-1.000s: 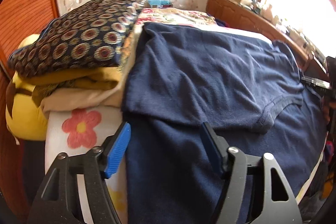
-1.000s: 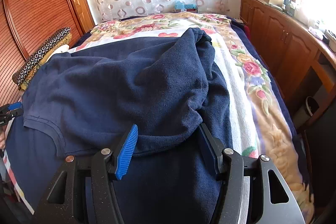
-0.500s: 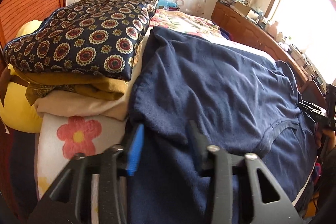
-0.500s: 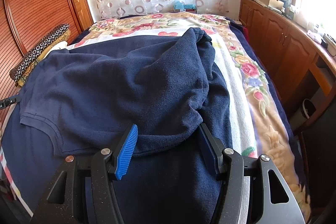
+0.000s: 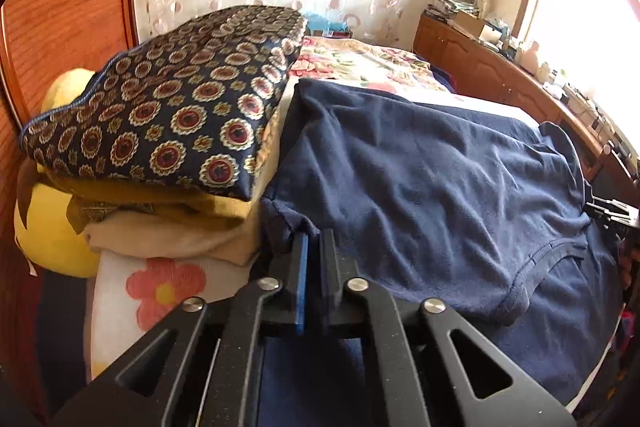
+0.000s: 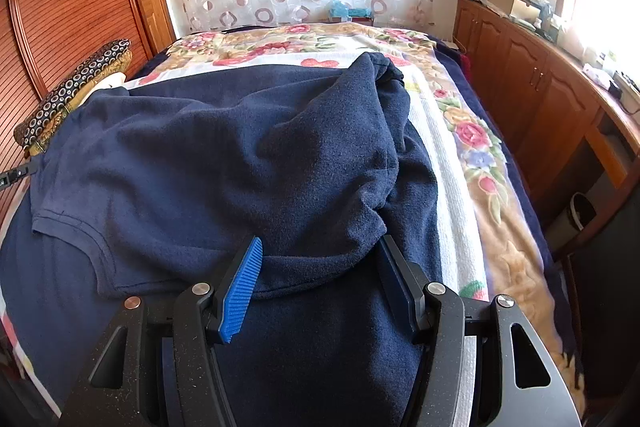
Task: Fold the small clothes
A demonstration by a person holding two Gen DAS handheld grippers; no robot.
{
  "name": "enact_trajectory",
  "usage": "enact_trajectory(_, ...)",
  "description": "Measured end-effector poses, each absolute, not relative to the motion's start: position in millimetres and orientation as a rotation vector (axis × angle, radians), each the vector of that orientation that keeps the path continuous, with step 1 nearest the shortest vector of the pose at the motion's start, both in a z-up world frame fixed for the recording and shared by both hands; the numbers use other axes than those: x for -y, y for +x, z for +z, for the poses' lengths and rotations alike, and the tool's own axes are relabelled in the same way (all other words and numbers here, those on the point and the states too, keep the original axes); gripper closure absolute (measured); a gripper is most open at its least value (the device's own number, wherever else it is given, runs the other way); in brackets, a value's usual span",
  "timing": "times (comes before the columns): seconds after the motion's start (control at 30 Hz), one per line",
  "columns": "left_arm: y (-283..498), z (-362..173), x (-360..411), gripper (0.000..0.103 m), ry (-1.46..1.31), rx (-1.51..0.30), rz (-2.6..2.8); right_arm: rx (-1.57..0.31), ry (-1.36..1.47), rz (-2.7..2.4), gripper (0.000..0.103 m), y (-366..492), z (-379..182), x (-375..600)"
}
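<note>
Bedspread [image 6: 476, 163], floral, covered the bed, and I noted the navy shirt [image 6: 224, 155] spread across most of it, neckline toward 7 o'clock in the right wrist view. One sleeve of that shirt lay bunched in a ridge running toward 12 o'clock. Folded stack [image 5: 160, 131], topped by a medallion-print cloth, sat at 9 o'clock in the left wrist view, its side touching the shirt's edge. Yellow cushion [image 5: 52, 227] lay under and behind the stack. My left gripper [image 5: 314, 247] had its jaws pressed together, pinching the shirt's near corner at 6 o'clock beside the stack. My right gripper [image 6: 320, 267] stood spread at 6 o'clock in its own view, the bunched shirt fabric lying between its fingers; I could not tell whether the pads touched it.
</note>
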State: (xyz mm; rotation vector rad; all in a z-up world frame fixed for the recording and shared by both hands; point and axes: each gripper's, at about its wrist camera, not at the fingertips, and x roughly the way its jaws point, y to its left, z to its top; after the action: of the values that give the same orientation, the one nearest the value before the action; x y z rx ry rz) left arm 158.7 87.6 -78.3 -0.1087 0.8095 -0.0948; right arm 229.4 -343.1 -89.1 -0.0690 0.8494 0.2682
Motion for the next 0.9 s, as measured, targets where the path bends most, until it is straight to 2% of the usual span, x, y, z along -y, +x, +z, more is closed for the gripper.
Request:
enact_trajectory(0.07, 155, -74, -87, 0.099, -0.110, -0.779, -0.091, -0.848, -0.057, 0.275, 0.052, 229, -88, 345)
enact_trajectory(0.1, 152, -70, -85, 0.100, -0.101, -0.755, -0.086, -0.845, -0.046, 0.286, 0.077, 230, -87, 347)
enact_trajectory(0.13, 149, -67, -84, 0.100, -0.092, -0.738, -0.080, -0.844, -0.037, 0.299, 0.092, 231, -85, 347)
enact_trajectory(0.17, 146, -62, -82, 0.100, -0.087, -0.724, -0.081, -0.839, -0.041, 0.305, 0.094, 232, -81, 347)
enact_trajectory(0.2, 143, -56, -83, 0.100, -0.095, -0.706, -0.085, -0.819, -0.048, 0.311, 0.100, 231, -76, 347)
enact_trajectory(0.6, 93, 3, -81, 0.100, -0.106, -0.535, -0.130, -0.597, -0.013, 0.367, 0.101, 180, -8, 364)
enact_trajectory(0.9, 48, -5, -93, 0.100, -0.153, -0.529, -0.135, -0.574, -0.032, 0.397, 0.101, 131, -7, 376)
